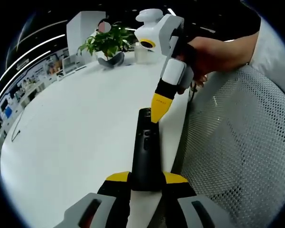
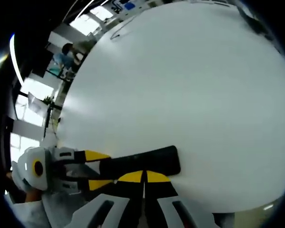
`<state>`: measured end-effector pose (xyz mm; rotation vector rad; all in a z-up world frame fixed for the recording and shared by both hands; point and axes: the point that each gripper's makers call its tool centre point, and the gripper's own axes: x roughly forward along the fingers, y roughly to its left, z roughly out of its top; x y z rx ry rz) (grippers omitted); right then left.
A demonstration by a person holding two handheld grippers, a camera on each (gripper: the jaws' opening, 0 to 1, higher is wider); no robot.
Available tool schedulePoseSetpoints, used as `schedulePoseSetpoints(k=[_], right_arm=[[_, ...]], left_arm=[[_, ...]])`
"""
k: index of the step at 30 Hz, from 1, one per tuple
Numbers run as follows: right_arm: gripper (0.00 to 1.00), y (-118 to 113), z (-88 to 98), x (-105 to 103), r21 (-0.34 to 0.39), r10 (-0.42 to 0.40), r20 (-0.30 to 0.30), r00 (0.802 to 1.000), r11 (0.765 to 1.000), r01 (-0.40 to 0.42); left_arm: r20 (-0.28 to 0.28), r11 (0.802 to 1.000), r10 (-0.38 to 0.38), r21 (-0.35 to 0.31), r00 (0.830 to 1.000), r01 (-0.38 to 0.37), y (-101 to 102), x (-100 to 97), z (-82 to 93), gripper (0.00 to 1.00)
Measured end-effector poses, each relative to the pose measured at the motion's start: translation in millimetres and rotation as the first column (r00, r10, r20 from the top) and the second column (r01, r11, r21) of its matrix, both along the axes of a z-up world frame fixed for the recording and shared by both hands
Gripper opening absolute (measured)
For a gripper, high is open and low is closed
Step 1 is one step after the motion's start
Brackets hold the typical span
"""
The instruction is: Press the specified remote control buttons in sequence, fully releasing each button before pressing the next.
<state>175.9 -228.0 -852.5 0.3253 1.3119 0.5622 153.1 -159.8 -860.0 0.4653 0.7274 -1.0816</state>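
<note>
A slim black remote control (image 1: 145, 147) points away from me over the white table (image 1: 76, 123). My left gripper (image 1: 146, 177) is shut on its near end, one yellow tip on each side. My right gripper (image 1: 157, 114) comes down from the upper right in a person's hand (image 1: 213, 52). Its yellow tips are pressed together and sit on the remote's far end, over the buttons. In the right gripper view the remote (image 2: 147, 160) lies crosswise just beyond my shut right gripper (image 2: 144, 176), and the left gripper (image 2: 97, 170) clamps it from the left.
A potted plant (image 1: 107, 45) and a white container (image 1: 141, 51) stand at the table's far end. A grey mesh chair (image 1: 237, 142) sits close on the right, past the table edge. A thin cable (image 1: 16, 128) lies at far left. Shelves and windows (image 2: 33, 95) line the room.
</note>
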Motion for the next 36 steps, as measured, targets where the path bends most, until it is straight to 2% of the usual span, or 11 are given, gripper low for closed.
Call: schedulePoseSetpoints(k=[7,18,21,24,29,32,36], right_arm=[[0.0,-0.9,-2.0,-1.1,0.007,-0.007,-0.012,1.0,1.0,0.007],[0.0,-0.3,-3.0,-1.8,-0.046,0.033,0.044,0.998,0.998,-0.031],[0.0,-1.4,-2.3,-1.0,-0.016,0.041,0.039,0.998,0.999,-0.041],[0.0,-0.8,-2.1,-0.1,0.004,0.019,0.007,1.0,1.0,-0.019],[0.0,8.7,3.1,-3.8,0.008,0.049,0.029,0.998,0.999,-0.05],[0.0,7.5,2.0,-1.4,-0.021,0.068,0.065,0.996,0.998,-0.067],[0.0,3.3,3.8,3.0,-0.022,0.045,0.078,0.996,0.999,-0.044]], left_arm=[[0.001,1.0,-0.006,-0.002,1.0,0.006,-1.2,-0.6,0.0,0.24],[0.001,1.0,-0.008,-0.001,1.0,0.008,-1.3,-0.4,-0.1,0.24],[0.002,1.0,-0.008,0.001,1.0,0.008,-1.2,-0.5,0.0,0.24],[-0.001,1.0,-0.004,0.006,1.0,0.004,-0.9,-0.6,-0.1,0.24],[-0.001,1.0,-0.012,0.009,1.0,0.012,-1.8,-2.6,-0.3,0.24],[0.002,1.0,-0.019,0.011,1.0,0.019,-2.2,-3.1,-0.1,0.24],[0.001,1.0,-0.021,0.01,1.0,0.021,-1.8,-3.4,0.0,0.24]])
